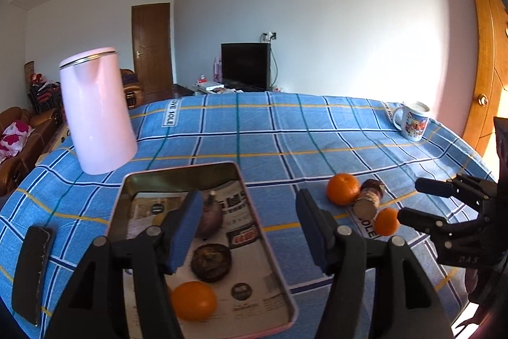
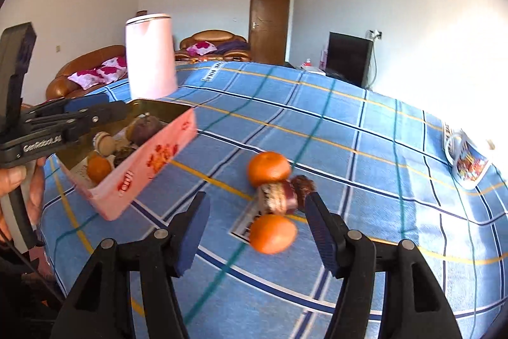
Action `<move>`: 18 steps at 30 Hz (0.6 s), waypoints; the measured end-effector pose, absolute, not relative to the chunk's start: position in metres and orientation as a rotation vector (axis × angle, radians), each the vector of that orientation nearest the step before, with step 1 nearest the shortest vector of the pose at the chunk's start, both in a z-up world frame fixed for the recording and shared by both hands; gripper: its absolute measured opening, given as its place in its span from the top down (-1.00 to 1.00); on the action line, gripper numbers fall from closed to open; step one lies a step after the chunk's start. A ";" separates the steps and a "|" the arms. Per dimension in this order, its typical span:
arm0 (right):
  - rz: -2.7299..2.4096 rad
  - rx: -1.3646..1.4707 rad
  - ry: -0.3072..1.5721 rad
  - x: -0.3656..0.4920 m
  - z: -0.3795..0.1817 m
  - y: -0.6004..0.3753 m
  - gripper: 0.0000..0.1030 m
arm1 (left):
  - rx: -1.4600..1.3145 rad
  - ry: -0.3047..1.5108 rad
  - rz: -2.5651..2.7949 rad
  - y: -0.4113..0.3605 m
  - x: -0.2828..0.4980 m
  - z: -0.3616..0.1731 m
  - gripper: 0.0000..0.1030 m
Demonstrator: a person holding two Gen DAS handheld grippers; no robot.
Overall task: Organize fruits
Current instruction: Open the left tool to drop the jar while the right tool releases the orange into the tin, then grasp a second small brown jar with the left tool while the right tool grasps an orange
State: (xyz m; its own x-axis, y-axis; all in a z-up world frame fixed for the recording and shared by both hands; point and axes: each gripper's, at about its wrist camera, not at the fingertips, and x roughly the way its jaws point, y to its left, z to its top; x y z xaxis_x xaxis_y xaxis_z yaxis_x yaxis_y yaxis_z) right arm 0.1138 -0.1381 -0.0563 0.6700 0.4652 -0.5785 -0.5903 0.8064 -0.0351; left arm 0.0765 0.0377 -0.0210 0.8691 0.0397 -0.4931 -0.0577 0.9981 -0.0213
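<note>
two oranges (image 2: 268, 168) and one brown, cut-ended fruit (image 2: 279, 196) lie touching in a cluster on the blue plaid cloth (image 2: 349, 167) of the counter, between the spread, empty fingers of the right gripper (image 2: 257, 229). the left gripper (image 1: 247, 227), fingers also apart and holding nothing, hovers over the pink tin (image 1: 263, 240), which holds one orange (image 1: 193, 301), one purple fruit and two brown ones. one pink kettle (image 1: 98, 113) and one mug (image 1: 412, 120) stand farther back.

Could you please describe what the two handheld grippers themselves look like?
Both the left gripper and the right gripper have black plastic linkage arms with silver pivot pins and blue padded jaws. The left gripper's black body carries white "GenRobot.AI" lettering in the right wrist view.
</note>
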 end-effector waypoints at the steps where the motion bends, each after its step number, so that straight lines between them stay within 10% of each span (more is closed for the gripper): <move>1: 0.589 -0.220 0.598 0.120 -0.059 -0.144 -0.23 | -0.027 0.524 0.035 0.030 0.080 -0.022 -0.22; 15: 0.653 -0.227 0.775 0.149 -0.082 -0.137 -0.23 | 0.037 0.597 -0.040 -0.021 0.112 -0.035 -0.23; 18: 0.686 -0.213 0.828 0.156 -0.088 -0.134 0.06 | 0.041 0.610 -0.051 -0.026 0.114 -0.037 -0.23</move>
State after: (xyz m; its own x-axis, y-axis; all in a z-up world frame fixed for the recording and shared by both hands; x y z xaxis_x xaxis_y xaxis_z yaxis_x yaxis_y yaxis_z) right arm 0.1560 -0.1341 -0.0881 0.4771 0.4772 -0.7380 -0.6365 0.7667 0.0842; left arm 0.1143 -0.0257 -0.0372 0.8186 -0.0356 -0.5732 0.0596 0.9980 0.0232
